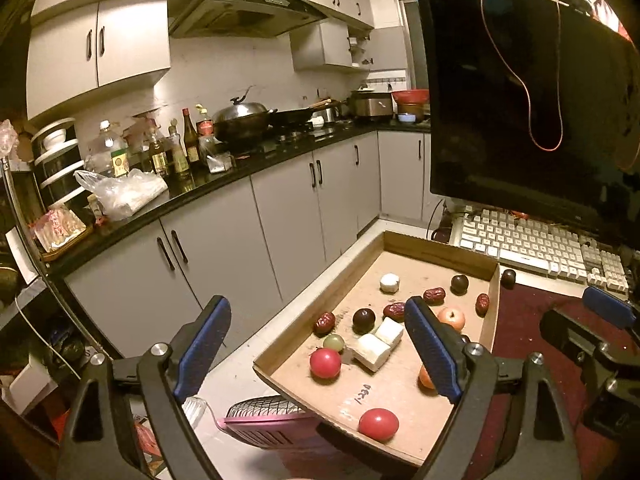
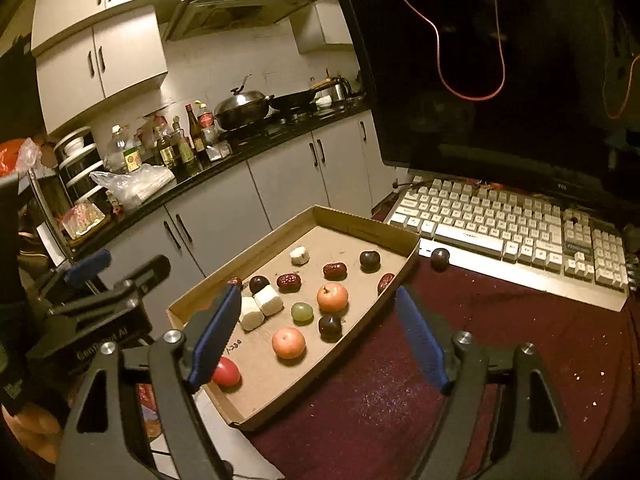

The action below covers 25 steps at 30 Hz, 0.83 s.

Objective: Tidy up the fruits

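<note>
A shallow cardboard tray (image 1: pixel 494 300) (image 2: pixel 360 220) lies on a dark red table and holds several small fruits. Among them are two red fruits (image 1: pixel 325 363), a green grape (image 2: pixel 301 312), two orange fruits (image 2: pixel 289 343), dark plums (image 1: pixel 363 319), red dates (image 2: pixel 335 271) and white blocks (image 2: pixel 260 306). One dark plum (image 2: pixel 440 258) (image 1: pixel 508 278) sits outside the tray by the keyboard. My left gripper (image 1: pixel 316 302) hovers open over the tray's near left corner, empty. My right gripper (image 2: pixel 317 290) is open above the tray's right wall, nothing between its pads.
A white keyboard (image 2: pixel 520 232) and a dark monitor (image 1: pixel 520 100) stand behind the tray. Left of the table runs a kitchen counter (image 1: pixel 200 188) crowded with bottles and pans. A pink grille (image 1: pixel 264 420) sits below the tray's near corner.
</note>
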Available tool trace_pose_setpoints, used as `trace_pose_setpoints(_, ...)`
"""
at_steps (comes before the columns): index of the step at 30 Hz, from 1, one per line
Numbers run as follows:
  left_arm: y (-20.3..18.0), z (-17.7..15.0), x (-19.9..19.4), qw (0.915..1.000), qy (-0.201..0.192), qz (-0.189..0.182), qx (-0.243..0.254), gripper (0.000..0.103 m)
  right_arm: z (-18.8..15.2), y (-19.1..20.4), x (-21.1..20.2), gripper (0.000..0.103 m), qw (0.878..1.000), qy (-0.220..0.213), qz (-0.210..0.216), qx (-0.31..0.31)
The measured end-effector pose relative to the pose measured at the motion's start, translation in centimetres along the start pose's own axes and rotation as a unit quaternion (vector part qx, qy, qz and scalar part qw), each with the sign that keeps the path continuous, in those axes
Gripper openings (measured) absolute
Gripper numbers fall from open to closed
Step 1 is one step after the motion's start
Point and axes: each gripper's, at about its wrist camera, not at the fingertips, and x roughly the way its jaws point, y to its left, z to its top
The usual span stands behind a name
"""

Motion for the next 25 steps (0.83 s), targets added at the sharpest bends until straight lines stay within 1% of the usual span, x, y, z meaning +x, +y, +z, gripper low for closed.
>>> trace_pose_setpoints(8, -0.1, -0.2, 0.4, 1.0, -0.004, -0.001, 0.006, 0.089, -0.3, 0.5, 0.4, 0.08, 1.0, -0.009, -0.014, -0.018)
trace_pose_setpoints(11, 0.0, -0.2, 0.6, 1.0, 0.0, -0.008, 0.005, 0.089, -0.3, 0.7, 0.6, 0.08, 0.999, -0.011, -0.02, -0.025)
trace_pose_setpoints(15, 0.1, -0.1, 0.8, 0.9999, 0.0, -0.009, 0.005, 0.089, -0.2, 0.7, 0.8, 0.08, 0.999, -0.014, -0.025, -0.028)
trace_pose_setpoints(19, 0.3, 0.0, 0.9, 0.9998, 0.001, -0.02, 0.002, 0.089, -0.1, 0.7, 0.9, 0.08, 0.999, -0.015, -0.027, -0.028)
trace_pose_setpoints(22, 0.3, 0.1, 1.0, 0.9985, -0.001, -0.054, -0.004, 0.089, -0.1, 0.7, 1.0, 0.08, 0.999, -0.014, -0.028, -0.027)
trace_pose_setpoints(25, -0.5, 0.1, 1.1, 0.9988, -0.009, -0.048, 0.009, 0.089, -0.1, 0.4, 1.2, 0.08, 0.999, -0.013, -0.027, -0.021)
